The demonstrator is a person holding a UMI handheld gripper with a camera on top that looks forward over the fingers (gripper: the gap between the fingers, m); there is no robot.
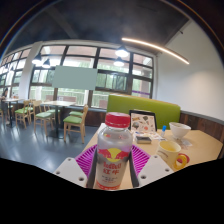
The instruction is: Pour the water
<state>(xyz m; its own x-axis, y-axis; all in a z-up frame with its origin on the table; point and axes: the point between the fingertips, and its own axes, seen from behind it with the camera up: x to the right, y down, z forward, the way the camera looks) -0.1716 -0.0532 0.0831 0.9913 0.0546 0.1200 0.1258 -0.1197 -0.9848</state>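
Bottle (114, 150) stands upright between my tongs (113, 166), long axis vertical, red cap at 12 o'clock and the label facing me. The pink pads (88, 157) sit against its flanks at 9 and 3 o'clock with no gap I can make out, so I judge the tongs clamped on the bottle and carrying it. Out at 2 o'clock, beyond the right finger, a yellow cup (171, 154) waits on the worktop (205, 148), with a white bowl (180, 130) farther back and a printed card (143, 122) behind that. I take the cup for the pour target: the bottle must travel toward 2 o'clock and tip that way. The worktop's near edge runs just under the cup. At 9 to 10 o'clock lies open floor, with chairs (76, 118) and tables well apart
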